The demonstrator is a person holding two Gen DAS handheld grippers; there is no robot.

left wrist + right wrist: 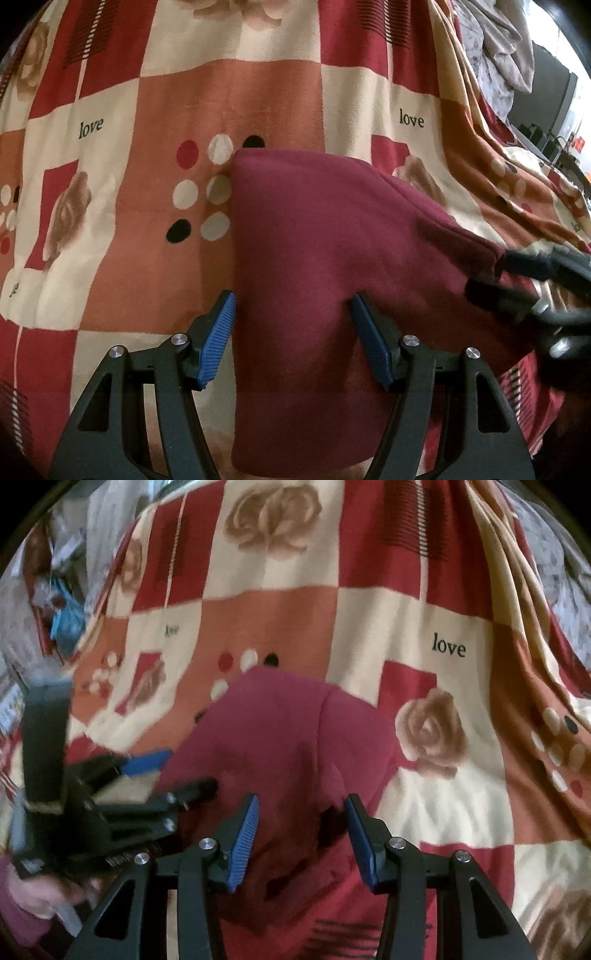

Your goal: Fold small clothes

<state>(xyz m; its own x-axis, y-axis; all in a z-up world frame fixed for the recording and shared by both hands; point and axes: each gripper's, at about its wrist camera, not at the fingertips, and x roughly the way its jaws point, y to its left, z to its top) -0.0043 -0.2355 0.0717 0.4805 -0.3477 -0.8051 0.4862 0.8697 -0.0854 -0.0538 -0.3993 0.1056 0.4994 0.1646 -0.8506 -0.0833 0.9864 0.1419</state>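
Observation:
A maroon garment point(314, 258) lies folded on a patterned red, cream and salmon blanket point(229, 96). My left gripper point(293, 306) is open, its blue pads either side of the garment's near left part, just above the cloth. My right gripper point(301, 808) is open over the garment's point(280, 731) near right part. In the left wrist view the right gripper point(491, 271) shows at the garment's right corner, jaws apart around the edge. In the right wrist view the left gripper point(177, 771) shows blurred at the garment's left edge.
The blanket point(424, 602) covers the whole surface and drapes in folds at the right. A pale floral cloth point(495, 48) is heaped at the far right. Clutter with a blue bag point(66, 624) sits beyond the blanket's left edge.

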